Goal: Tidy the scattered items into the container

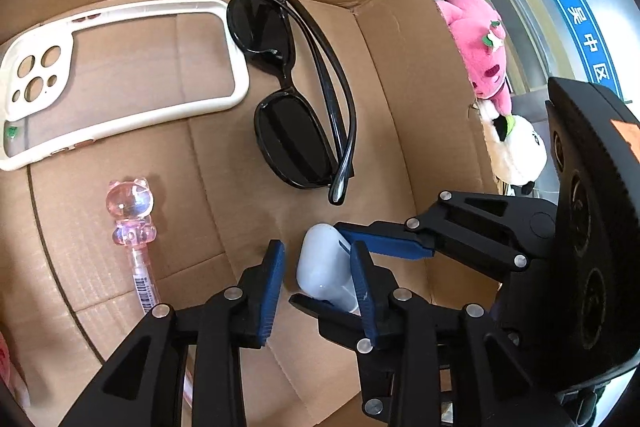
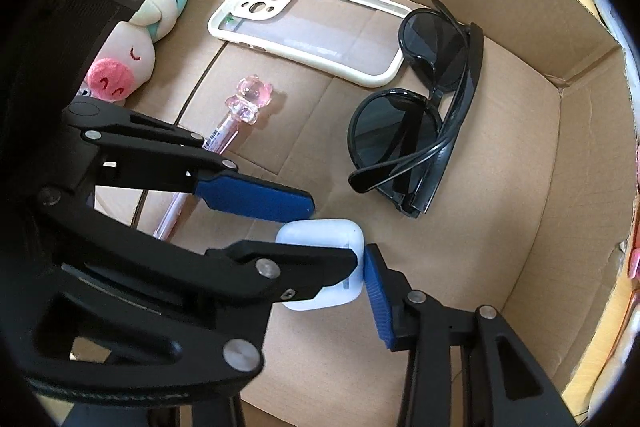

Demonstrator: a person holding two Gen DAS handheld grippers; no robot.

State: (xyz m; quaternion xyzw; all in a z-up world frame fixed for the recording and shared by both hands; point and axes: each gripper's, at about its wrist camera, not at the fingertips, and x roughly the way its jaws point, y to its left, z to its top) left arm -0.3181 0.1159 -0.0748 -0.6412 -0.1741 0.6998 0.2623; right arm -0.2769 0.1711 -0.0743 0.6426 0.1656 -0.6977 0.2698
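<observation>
1. Box (image 1: 400, 75): brown cardboard, open top. Both wrist views look down onto its floor.
2. Earbud case (image 1: 320, 275): white, rounded, lying on the box floor. It sits low centre in the left wrist view, just below the sunglasses (image 1: 288, 131) and clear of them.
3. Left tongs (image 1: 318, 251): released. They straddle the earbud case. The left blue pad stands off it with a visible gap; the right pad sits at its edge.
4. Right tongs (image 1: 319, 264): they enter from the right of the left wrist view, crossing the left pair. One blue finger lies on the upper side of the earbud case, the other on its lower side. They look clenched on it. In the right wrist view only the right-hand finger shows, its pad against the earbud case; the left tongs cover the other finger.
5. Sunglasses: black, folded, dark lenses, centre of the box floor.
6. Phone case (image 1: 40, 55): cream rim, clear back, flat on the floor at upper left, one end just beside the upper lens.
7. Pen (image 1: 130, 203): pink, bear-shaped top, lower left, apart from the phone case.
8. Plush (image 2: 132, 55): cream with a pink snout, lying in the box at upper left of the right wrist view, partly hidden by the left tongs.
9. Pink toy (image 1: 476, 43) and white toy (image 1: 516, 155): beyond the box wall at right.
</observation>
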